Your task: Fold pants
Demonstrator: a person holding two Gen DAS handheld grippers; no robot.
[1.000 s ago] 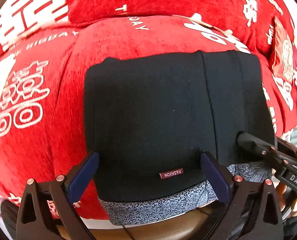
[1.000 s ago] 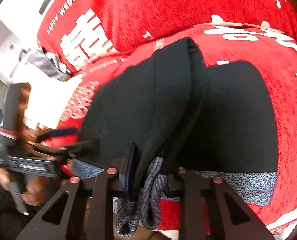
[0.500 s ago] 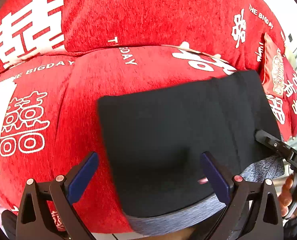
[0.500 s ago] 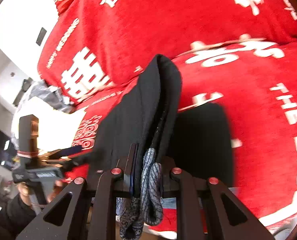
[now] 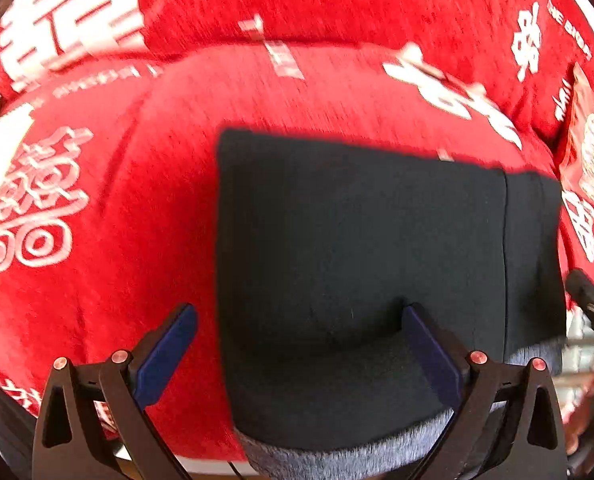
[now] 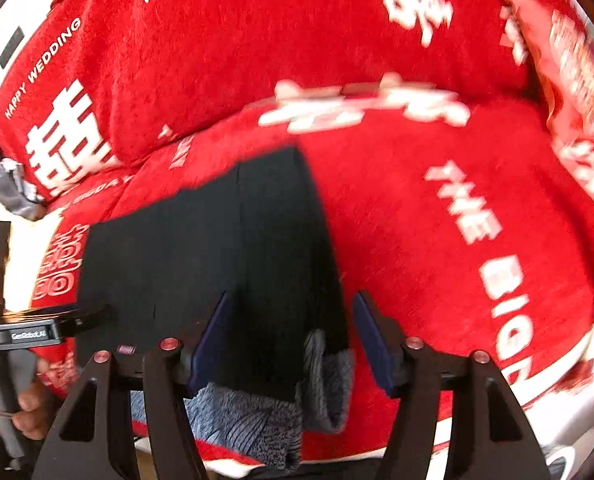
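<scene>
- Since the pants [image 5: 361, 280] lie as a compact black rectangle on the red sofa cover [image 5: 109, 208], the folding looks close to done.
- Their grey fleecy lining [image 6: 257, 420] shows along the near edge, where it hangs a little over the front of the seat.
- A seam runs down the right part of the bundle in the left view; in the right view that side's layers look stacked but slightly uneven at the near edge.
- Judging by the plush lining, the fabric is soft, thick and fairly light; it should bend easily, spring back a bit at the creases, and not slip much on the napped cover.
- A good hold would be at the near corners, pinching every layer together including the lining, so the stack does not slide apart.
- The left gripper [image 5: 297, 340] is spread wide, one finger resting on the black cloth and the other over the red cover, holding nothing.
- The right gripper [image 6: 289, 336] is also apart, its fingers straddling the right-hand edge of the bundle without pinching it.
- White lettering covers the red seat and backrest behind the pants, and a red cushion [image 5: 589, 152] sits at the far right.
</scene>
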